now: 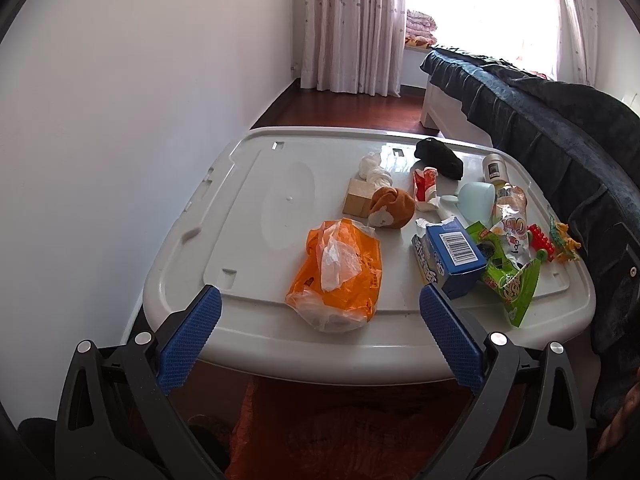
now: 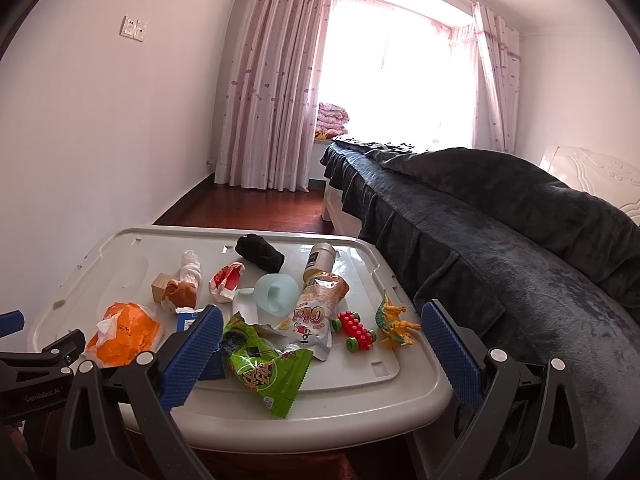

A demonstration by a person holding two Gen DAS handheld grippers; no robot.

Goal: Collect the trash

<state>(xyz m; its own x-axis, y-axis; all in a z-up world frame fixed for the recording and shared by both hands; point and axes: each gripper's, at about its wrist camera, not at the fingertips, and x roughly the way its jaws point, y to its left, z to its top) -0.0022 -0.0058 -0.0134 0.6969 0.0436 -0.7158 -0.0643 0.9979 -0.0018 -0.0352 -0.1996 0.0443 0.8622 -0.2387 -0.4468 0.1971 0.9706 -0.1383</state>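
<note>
An orange plastic bag (image 1: 338, 274) (image 2: 124, 330) lies at the near edge of the grey bin lid (image 1: 248, 208) (image 2: 340, 396). To its right are a blue carton (image 1: 450, 254), a green snack wrapper (image 1: 510, 280) (image 2: 266, 368) and a white snack pouch (image 2: 316, 320). A red-and-white wrapper (image 1: 426, 188) (image 2: 226, 280) and a crumpled white tissue (image 1: 374, 170) (image 2: 190, 268) lie farther back. My left gripper (image 1: 320, 316) hangs open just before the orange bag. My right gripper (image 2: 322, 330) is open over the green wrapper, holding nothing.
Also on the lid: a brown plush toy (image 1: 392, 206), small cardboard box (image 1: 356, 198), black cloth (image 1: 438, 158), pale blue cup (image 1: 476, 198), jar (image 2: 320, 260), red brick car (image 2: 354, 330) and orange dinosaur (image 2: 394, 322). A dark-covered bed (image 2: 500, 232) runs along the right. White wall on the left.
</note>
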